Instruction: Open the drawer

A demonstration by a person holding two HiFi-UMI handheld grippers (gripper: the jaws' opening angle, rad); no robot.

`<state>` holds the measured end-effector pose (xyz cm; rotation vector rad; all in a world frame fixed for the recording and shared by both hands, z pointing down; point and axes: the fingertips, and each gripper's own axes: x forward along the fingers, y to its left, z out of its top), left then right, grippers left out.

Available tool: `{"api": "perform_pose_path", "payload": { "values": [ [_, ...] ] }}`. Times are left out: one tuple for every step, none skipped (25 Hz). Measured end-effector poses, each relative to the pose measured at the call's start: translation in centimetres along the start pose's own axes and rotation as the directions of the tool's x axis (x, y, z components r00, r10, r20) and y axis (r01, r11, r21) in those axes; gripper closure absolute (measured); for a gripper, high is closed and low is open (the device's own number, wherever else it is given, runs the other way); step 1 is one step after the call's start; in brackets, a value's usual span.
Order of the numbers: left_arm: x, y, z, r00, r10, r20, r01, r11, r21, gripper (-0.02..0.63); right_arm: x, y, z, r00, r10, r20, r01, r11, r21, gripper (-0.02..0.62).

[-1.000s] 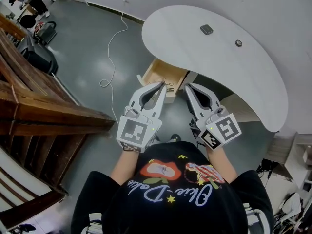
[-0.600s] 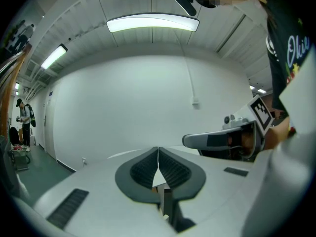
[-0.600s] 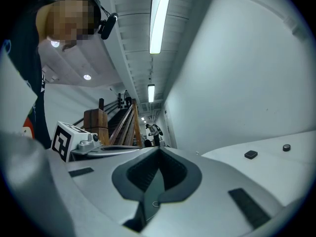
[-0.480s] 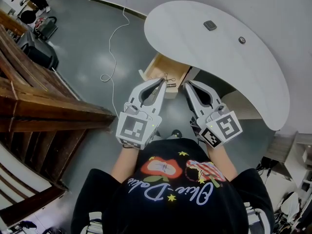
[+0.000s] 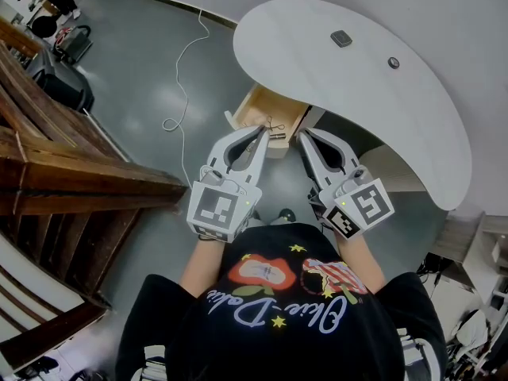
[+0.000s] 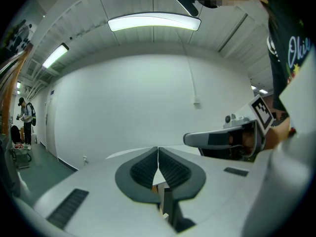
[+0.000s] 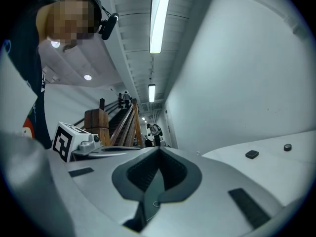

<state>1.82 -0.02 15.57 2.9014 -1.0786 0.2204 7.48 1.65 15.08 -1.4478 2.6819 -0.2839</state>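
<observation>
Drawer (image 5: 270,111) is out, poking from under the table (image 5: 357,78) toward the person, its long axis running the same way. Its back end hides beneath the tabletop. Left gripper (image 5: 260,132) has its jaws closed at the drawer front; whether they pinch the thin handle (image 5: 275,130), can't tell. Right gripper (image 5: 302,137) is closed too, empty, just beside. Bare floor (image 5: 159,78) lies open on the left.

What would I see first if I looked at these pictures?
The left gripper and right gripper, both shut, point side by side at an open wooden drawer. The drawer sits under a big white curved table. Dark wooden stairs fill the left side.
</observation>
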Motion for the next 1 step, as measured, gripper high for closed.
{"api": "perform_pose_path", "payload": {
  "values": [
    [0.02, 0.04, 0.01, 1.0, 0.0, 0.0, 0.0, 1.0, 0.0, 0.6, 0.04, 0.01, 0.02, 1.0, 0.0, 0.001, 0.0, 1.0, 0.0, 0.597]
  ]
}}
